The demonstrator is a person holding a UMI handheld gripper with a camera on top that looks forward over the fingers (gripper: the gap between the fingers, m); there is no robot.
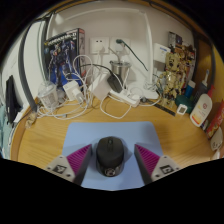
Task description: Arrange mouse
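A black computer mouse [109, 155] lies on a blue mouse pad [112, 131] on a wooden desk [38, 142]. My gripper [113, 158] is open, and the mouse stands between the fingers with a gap at each side. The left pink pad [78, 158] and the right pink pad [150, 157] flank the mouse's sides. The mouse's rear end is hidden below the fingers.
Beyond the pad lie a white power strip [135, 97] and tangled white cables [95, 85]. A printed box [62, 50] stands at the back left, with clear containers [47, 97] in front of it. A gold figure [178, 65] and white devices [200, 108] stand to the right.
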